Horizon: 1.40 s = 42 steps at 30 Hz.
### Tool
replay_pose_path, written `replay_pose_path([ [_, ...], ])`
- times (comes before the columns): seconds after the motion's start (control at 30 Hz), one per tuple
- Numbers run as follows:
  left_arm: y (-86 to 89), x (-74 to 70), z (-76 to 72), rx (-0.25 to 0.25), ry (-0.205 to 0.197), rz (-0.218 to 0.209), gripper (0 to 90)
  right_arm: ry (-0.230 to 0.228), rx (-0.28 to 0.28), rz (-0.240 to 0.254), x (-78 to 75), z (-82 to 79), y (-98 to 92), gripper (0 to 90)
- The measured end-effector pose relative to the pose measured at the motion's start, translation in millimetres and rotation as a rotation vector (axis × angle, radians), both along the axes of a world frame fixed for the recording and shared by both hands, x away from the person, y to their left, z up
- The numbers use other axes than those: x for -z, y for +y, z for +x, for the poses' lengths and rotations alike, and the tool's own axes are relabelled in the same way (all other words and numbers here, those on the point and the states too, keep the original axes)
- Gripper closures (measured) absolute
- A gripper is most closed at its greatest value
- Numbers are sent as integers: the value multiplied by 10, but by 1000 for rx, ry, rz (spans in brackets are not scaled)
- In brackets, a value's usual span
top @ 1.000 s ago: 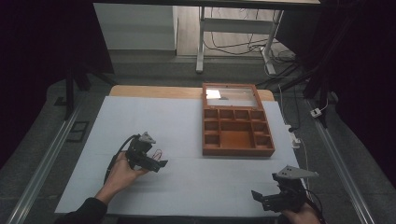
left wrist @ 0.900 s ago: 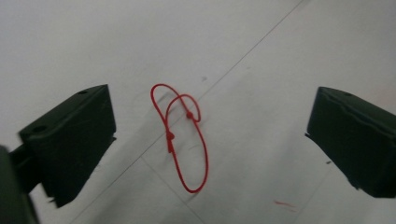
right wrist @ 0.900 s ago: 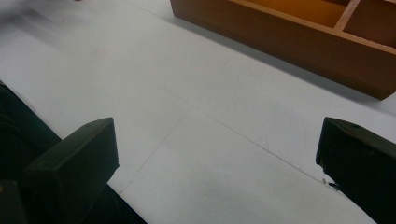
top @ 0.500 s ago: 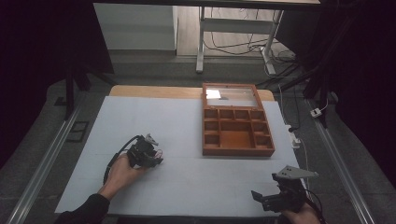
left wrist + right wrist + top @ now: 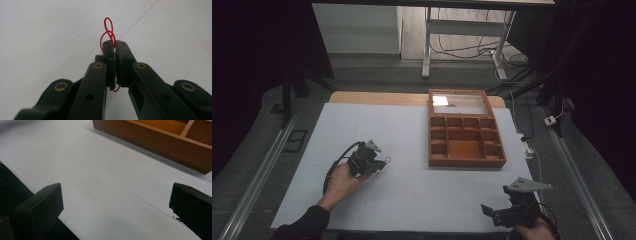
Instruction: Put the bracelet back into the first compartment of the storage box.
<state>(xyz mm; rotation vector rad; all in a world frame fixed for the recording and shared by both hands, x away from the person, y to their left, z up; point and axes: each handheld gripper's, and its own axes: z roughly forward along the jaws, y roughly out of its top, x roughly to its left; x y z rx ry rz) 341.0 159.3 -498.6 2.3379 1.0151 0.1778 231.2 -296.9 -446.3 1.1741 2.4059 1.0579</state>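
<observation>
left gripper (image 5: 115, 53) jaws just closed, pinching thin red wire loop (image 5: 107, 31), loop's long axis in line with the jaws, twisted end poking out past the tips, tail below the pads, on white table cover (image 5: 412, 135) left of wooden compartment box (image 5: 464, 142), right gripper (image 5: 502, 212) spread wide, holding nothing

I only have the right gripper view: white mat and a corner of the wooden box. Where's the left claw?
Observer: The left claw sits on the white mat, left of the wooden box.
Operator: Holding anything?
Observer: Yes. Its jaws have just closed on a thin red wire loop, twisted like a figure eight.
Operator: Anything in the box?
Observer: From the high view, its open compartments look empty.
</observation>
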Motion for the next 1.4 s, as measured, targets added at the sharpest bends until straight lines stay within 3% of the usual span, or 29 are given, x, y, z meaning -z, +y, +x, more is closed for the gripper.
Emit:
replay_pose_path([
  [0.4, -58, -195, 52, 33, -47, -108, 867, 2, 1, 1, 2, 1, 3, 0],
  [0.73, -187, -336, 156, 59, -75, -160, 865, 1, 0, 2, 2, 3, 2, 0],
  [1.1, -372, -457, 345, 86, -95, -196, 865, -3, -5, 3, -2, -1, -2, 0],
  [1.4, -596, -464, 483, 117, -100, -189, 865, -7, -8, 11, -1, -3, -4, 0],
])
